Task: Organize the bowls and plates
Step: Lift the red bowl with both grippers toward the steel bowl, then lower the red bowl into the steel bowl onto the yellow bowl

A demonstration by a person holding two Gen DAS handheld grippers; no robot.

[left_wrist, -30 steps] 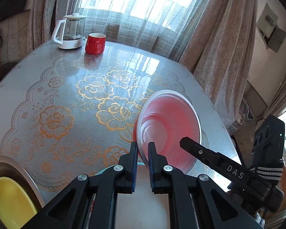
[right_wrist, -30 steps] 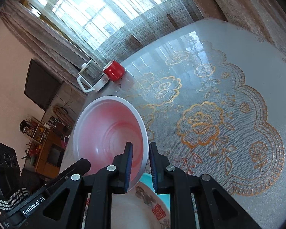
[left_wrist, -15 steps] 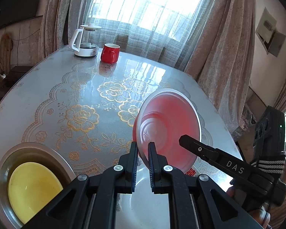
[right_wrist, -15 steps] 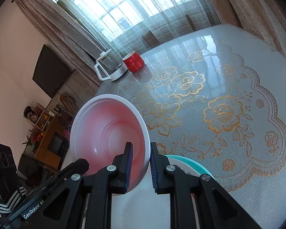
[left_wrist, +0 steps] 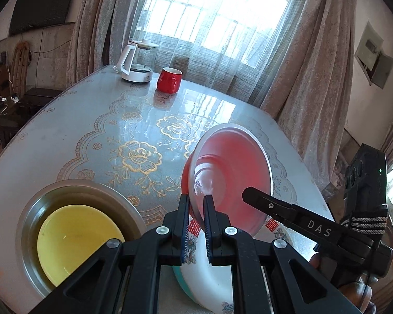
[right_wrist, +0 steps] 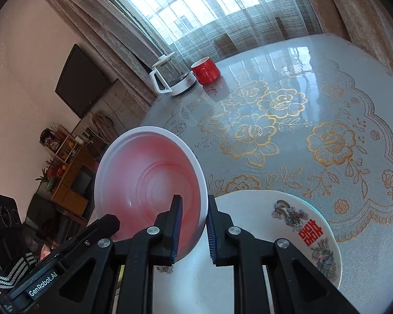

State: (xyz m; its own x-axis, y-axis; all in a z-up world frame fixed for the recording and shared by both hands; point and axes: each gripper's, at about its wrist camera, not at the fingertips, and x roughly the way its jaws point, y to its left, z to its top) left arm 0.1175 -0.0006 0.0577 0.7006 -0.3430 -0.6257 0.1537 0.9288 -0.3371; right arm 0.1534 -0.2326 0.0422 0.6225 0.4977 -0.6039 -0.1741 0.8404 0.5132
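Two tools pinch one pink bowl: our left tool (left_wrist: 196, 225) and right tool (right_wrist: 191, 227) clamp opposite rims, tilted above the decorated plate (right_wrist: 288, 235); uneven pulls could slip it onto that plate

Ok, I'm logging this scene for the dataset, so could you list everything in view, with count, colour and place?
bowl: 1, pink inside with white rim, held tilted above the table by both grippers
decorated plate: 1, white with red characters and dragon motifs, under the bowl at the near table edge, on something teal
yellow dish: 1, yellow, inside the metal basin
metal basin: 1, silver, near left of the table
mug: 1, red, far side of the table
kettle: 1, white and glass, beside the mug
table: 1, grey cover with gold flowers
television: 1, black, on the wall
left gripper: 1, black, shut on the bowl's rim
right gripper: 1, black, shut on the bowl's opposite rim
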